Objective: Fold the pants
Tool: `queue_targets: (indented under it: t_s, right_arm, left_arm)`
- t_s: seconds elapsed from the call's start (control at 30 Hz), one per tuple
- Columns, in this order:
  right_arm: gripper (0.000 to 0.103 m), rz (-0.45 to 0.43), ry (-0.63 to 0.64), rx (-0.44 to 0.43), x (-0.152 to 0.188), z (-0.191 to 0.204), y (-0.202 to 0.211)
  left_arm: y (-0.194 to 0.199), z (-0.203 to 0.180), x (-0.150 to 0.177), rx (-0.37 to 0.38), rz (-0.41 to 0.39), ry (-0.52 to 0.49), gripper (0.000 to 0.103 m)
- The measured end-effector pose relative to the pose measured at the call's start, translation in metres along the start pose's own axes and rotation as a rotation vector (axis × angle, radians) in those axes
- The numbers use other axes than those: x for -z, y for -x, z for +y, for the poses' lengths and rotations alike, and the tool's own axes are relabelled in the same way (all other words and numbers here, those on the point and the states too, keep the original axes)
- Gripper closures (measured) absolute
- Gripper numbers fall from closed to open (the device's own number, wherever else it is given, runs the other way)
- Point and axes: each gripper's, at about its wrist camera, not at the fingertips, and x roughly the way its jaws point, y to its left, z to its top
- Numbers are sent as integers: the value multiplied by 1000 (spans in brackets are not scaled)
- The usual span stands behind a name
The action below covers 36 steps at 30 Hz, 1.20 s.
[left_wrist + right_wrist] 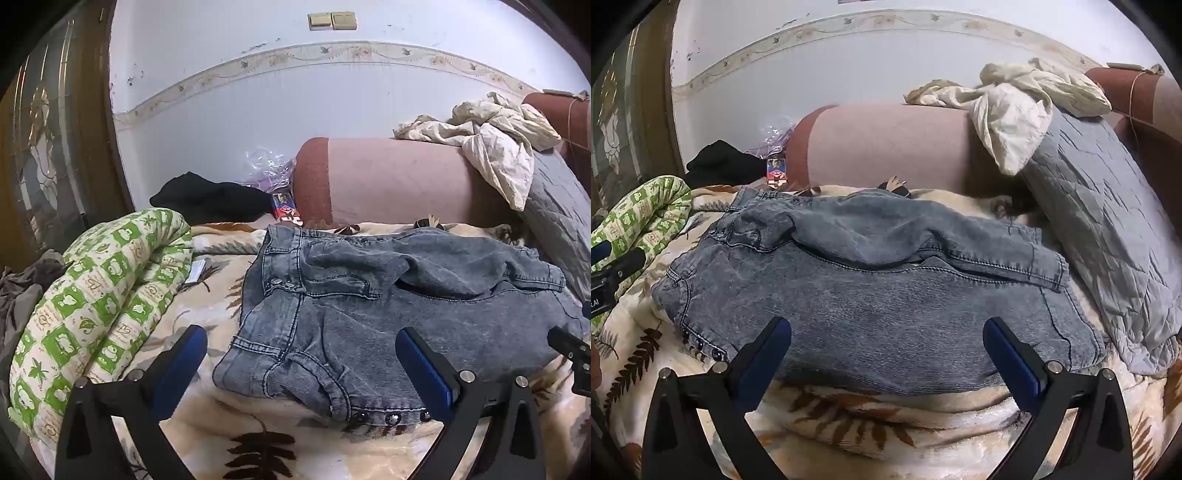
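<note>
Pants (388, 295) of faded grey-blue denim are spread across the middle of a bed, laid crosswise, with the waistband and its metal button toward the left and the legs running off to the right. The fabric is rumpled, and one layer is seen lying folded over the far half. They rest on a cream blanket (221, 302) printed with brown fern leaves, which covers the bed.

Behind the pants, a long pink bolster with rust-red ends (388, 184) is set against a pale wall. A crumpled cream cloth (491, 136) is draped over its right end. A grey quilted pillow (1108, 236) is propped at the right, just beside the leg ends of the pants. A rolled green-and-white patterned quilt (99, 280) lies at the left, near the waistband. A black garment (210, 199) is seen farther back on the left, beside the bolster.

The left gripper (301, 347) is held low over the near edge of the pants by the waistband, its jaws spread wide apart with nothing clamped. The right gripper (886, 339) hangs over the near edge toward the leg side, its jaws likewise wide apart and empty. Blue pads (1012, 354) line the black fingers.
</note>
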Motion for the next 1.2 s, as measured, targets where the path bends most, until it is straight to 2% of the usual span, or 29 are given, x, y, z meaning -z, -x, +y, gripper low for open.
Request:
queue_targets:
  t_s: [1.2]
  right_arm:
    - [0, -1, 2, 10, -1, -3, 2]
  left_arm:
    - [-8, 3, 5, -19, 32, -27, 0]
